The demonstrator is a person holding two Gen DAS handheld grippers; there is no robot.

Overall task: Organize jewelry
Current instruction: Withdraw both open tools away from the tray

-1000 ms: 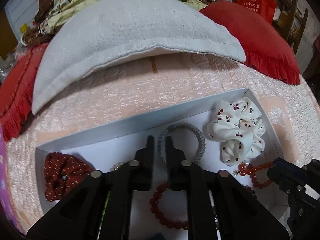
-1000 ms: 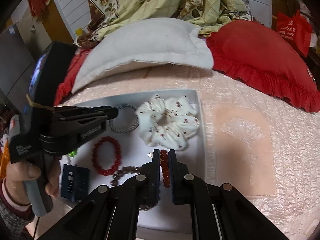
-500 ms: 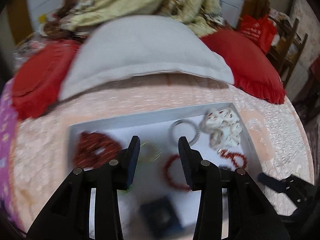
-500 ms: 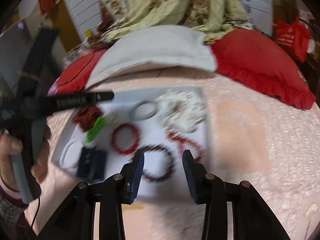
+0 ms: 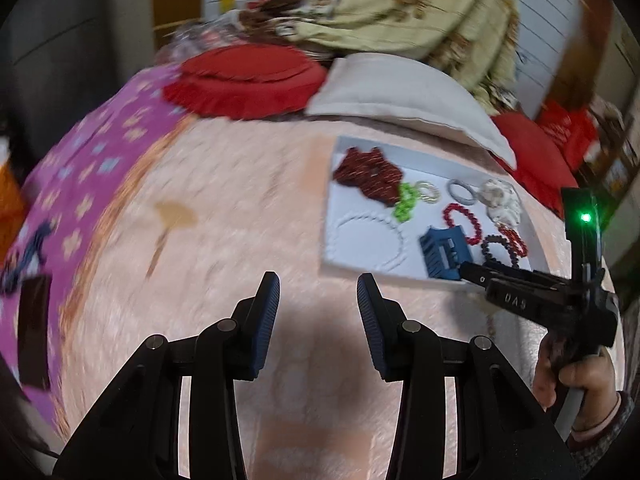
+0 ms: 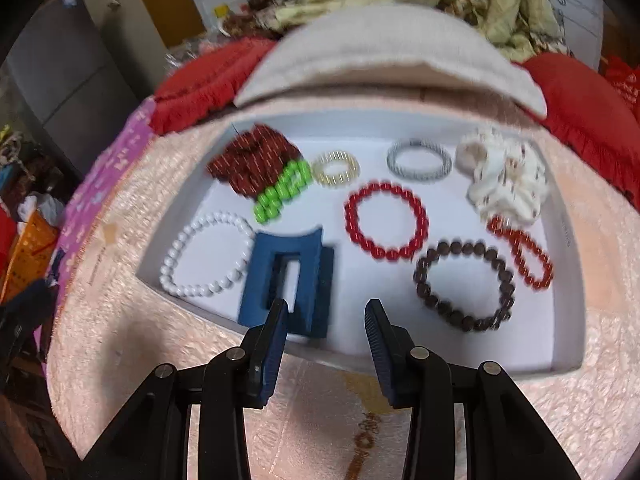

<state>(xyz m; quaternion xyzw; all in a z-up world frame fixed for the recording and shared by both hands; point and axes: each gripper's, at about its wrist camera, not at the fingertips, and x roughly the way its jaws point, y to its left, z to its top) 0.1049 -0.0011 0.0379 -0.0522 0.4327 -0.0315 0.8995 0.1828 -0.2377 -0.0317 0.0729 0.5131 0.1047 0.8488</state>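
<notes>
A white tray [image 6: 568,300] on the pink bedspread holds jewelry: a white bead bracelet [image 6: 206,256], a blue hair claw [image 6: 288,280], a red bead bracelet [image 6: 386,220], a dark bead bracelet [image 6: 464,286], a grey band [image 6: 418,159], a white scrunchie [image 6: 506,176] and a dark red scrunchie [image 6: 252,158]. My right gripper [image 6: 326,312] is open and empty over the tray's near edge. My left gripper [image 5: 318,292] is open and empty over bare bedspread, left of the tray [image 5: 332,248]. The right gripper also shows in the left wrist view [image 5: 472,270].
A grey pillow [image 6: 384,56] and red cushions [image 6: 576,96] lie behind the tray. A purple flowered cloth [image 5: 80,168] covers the bed's left side, with a dark flat object [image 5: 34,328] on it. An orange crate [image 6: 24,256] stands off the bed's left.
Both grippers have opened, letting go of the pieces they held, and pulled back from the tray. The left one has swung left and away over bare bedspread.
</notes>
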